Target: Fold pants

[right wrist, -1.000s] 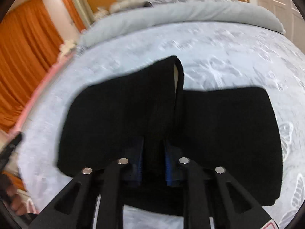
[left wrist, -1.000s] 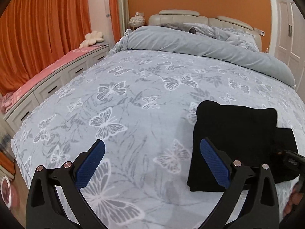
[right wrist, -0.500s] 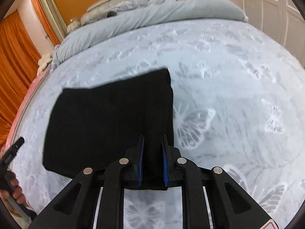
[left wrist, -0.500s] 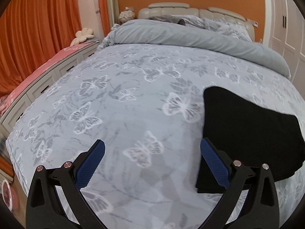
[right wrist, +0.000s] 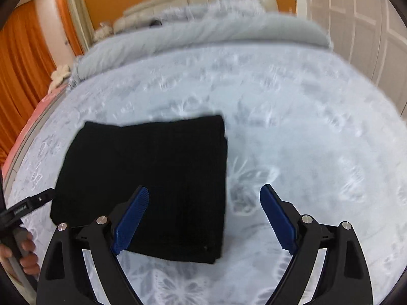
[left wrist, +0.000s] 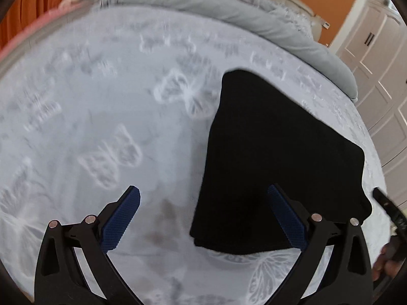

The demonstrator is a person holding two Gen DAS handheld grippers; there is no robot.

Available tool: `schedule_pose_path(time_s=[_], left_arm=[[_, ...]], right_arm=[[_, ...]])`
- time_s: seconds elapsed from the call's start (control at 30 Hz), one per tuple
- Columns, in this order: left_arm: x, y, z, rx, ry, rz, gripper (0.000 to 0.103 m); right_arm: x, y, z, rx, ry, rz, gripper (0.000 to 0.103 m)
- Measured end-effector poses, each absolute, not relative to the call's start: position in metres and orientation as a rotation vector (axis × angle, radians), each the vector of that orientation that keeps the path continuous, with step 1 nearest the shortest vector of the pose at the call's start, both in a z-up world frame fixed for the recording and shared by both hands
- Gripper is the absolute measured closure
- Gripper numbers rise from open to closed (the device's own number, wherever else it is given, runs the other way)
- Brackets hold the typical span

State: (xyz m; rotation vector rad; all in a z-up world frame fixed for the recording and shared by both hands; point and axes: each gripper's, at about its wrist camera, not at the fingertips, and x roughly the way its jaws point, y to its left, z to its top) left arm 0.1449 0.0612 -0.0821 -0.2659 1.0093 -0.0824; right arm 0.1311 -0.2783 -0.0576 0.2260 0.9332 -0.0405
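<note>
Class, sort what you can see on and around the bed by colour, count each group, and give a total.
Black: 1, the folded pants
Grey: 2, the butterfly bedspread and the rolled duvet
Orange: 1, the curtain
Total: 4

Black gripper arms (right wrist: 203, 218), blue ribbed fingers (right wrist: 131, 222), silver rivets

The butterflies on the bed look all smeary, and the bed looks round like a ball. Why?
Left wrist view: the butterfly bedspread is streaked with motion blur, while the left tongs stay sharp. Right wrist view: the pillows and far bedspread are blurred too; the black pants look crisper. Both views: the fisheye lens bends the flat bed into a dome with dark corners.
</note>
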Motion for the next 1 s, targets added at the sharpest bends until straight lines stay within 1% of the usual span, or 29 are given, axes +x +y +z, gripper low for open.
schedule_pose_path(time_s=[0.1, 0.13, 0.17, 0.2, 0.23, 0.27, 0.3, 0.33, 0.37, 0.4, 0.47, 0.57, 0.6, 0.7, 0.73, 0.8, 0.83, 0.87, 0.9, 0.93, 0.97, 1.0], left_arm=[[0.156, 0.057, -0.101, -0.313, 1.054, -0.131, 0.005], [0.158, 0.057, -0.107, -0.354, 1.071, -0.152, 0.006], [0.161, 0.058, -0.113, -0.401, 1.091, -0.192, 0.017], [0.162, 0.059, -0.114, -0.418, 1.099, -0.215, 0.031], [0.163, 0.06, -0.112, -0.44, 1.095, -0.26, 0.045], [0.164, 0.062, -0.11, -0.473, 1.105, -0.299, 0.062], [0.163, 0.066, -0.104, -0.519, 1.116, -0.31, 0.075], [0.162, 0.067, -0.098, -0.53, 1.114, -0.321, 0.077], [0.157, 0.07, -0.086, -0.531, 1.1, -0.333, 0.082], [0.15, 0.073, -0.072, -0.53, 1.081, -0.35, 0.084], [0.129, 0.081, -0.047, -0.524, 1.06, -0.392, 0.084], [0.093, 0.092, -0.028, -0.487, 1.08, -0.437, 0.084], [0.086, 0.094, -0.031, -0.477, 1.092, -0.441, 0.082], [0.064, 0.097, -0.071, -0.386, 1.205, -0.368, 0.076], [0.061, 0.1, -0.086, -0.377, 1.242, -0.336, 0.076], [0.058, 0.111, -0.082, -0.411, 1.229, -0.342, 0.077], [0.057, 0.117, -0.063, -0.4, 1.166, -0.333, 0.077], [0.055, 0.121, -0.043, -0.364, 1.079, -0.294, 0.078], [0.052, 0.122, -0.023, -0.31, 0.986, -0.239, 0.079], [0.052, 0.116, 0.004, -0.234, 0.879, -0.185, 0.079], [0.055, 0.11, 0.018, -0.206, 0.836, -0.175, 0.079], [0.058, 0.104, 0.025, -0.2, 0.817, -0.184, 0.078]], right_arm=[[0.146, -0.28, -0.088, 0.317, 1.071, -0.051, 0.016], [0.144, -0.281, -0.093, 0.367, 1.081, -0.04, 0.017], [0.143, -0.283, -0.097, 0.413, 1.084, -0.027, 0.02], [0.142, -0.284, -0.1, 0.475, 1.078, 0.021, 0.04], [0.141, -0.282, -0.099, 0.489, 1.069, 0.045, 0.053], [0.14, -0.281, -0.095, 0.481, 1.054, 0.052, 0.063], [0.138, -0.281, -0.087, 0.491, 1.034, 0.079, 0.071], [0.135, -0.282, -0.077, 0.508, 1.01, 0.102, 0.074], [0.129, -0.282, -0.064, 0.524, 0.984, 0.136, 0.074], [0.124, -0.281, -0.054, 0.531, 0.961, 0.163, 0.075], [0.099, -0.276, -0.026, 0.508, 0.918, 0.226, 0.075], [0.064, -0.276, -0.021, 0.483, 0.937, 0.268, 0.072], [0.055, -0.275, -0.033, 0.477, 0.99, 0.278, 0.066], [0.044, -0.269, -0.094, 0.407, 1.219, 0.146, 0.039], [0.041, -0.273, -0.097, 0.43, 1.2, 0.152, 0.04], [0.034, -0.283, -0.069, 0.427, 1.082, 0.119, 0.041], [0.027, -0.287, -0.045, 0.364, 0.972, 0.059, 0.041], [0.022, -0.288, -0.03, 0.327, 0.907, 0.033, 0.041], [0.022, -0.285, -0.014, 0.291, 0.849, 0.015, 0.051], [0.027, -0.28, -0.004, 0.281, 0.828, 0.031, 0.069], [0.035, -0.277, 0.001, 0.284, 0.824, 0.057, 0.077], [0.048, -0.263, 0.004, 0.287, 0.829, 0.107, 0.088]])
